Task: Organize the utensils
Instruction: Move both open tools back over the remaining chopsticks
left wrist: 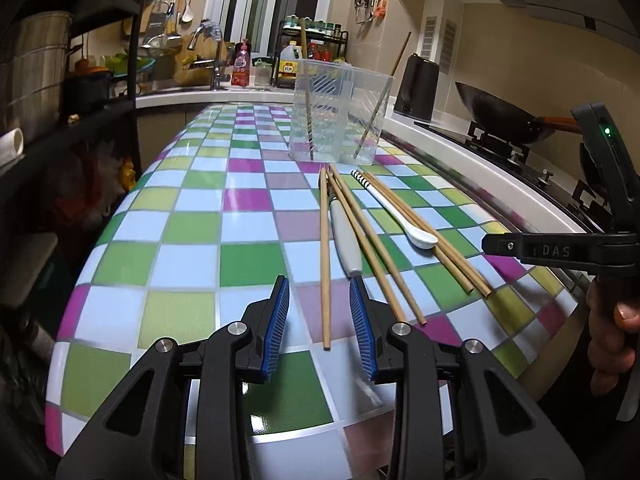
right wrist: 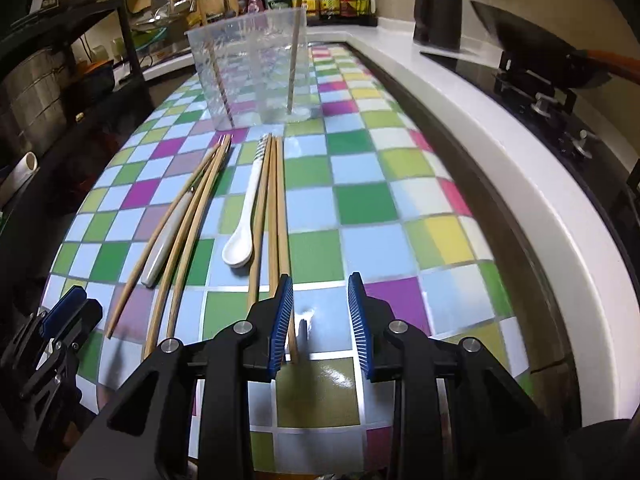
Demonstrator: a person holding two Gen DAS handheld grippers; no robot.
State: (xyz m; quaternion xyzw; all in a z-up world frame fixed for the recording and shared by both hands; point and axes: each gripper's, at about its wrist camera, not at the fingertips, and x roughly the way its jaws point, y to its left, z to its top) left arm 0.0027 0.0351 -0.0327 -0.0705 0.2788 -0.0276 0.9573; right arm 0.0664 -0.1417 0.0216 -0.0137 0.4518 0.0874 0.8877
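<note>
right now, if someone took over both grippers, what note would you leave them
Left gripper: open, empty, low over the near end of the leftmost chopstick.
Right gripper: open, empty, by the near ends of the right-hand chopsticks.
Holder: clear, upright at the far end of the table, two chopsticks already standing in it.
Left on the table: six chopsticks, the white spoon and a grey-handled utensil, lying side by side in front of the holder.
To do: move them all into the holder.

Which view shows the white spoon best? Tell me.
The right wrist view: the white spoon lies whole and close beside chopsticks. The left wrist view shows white spoon whole too, but farther off and at a slant.
</note>
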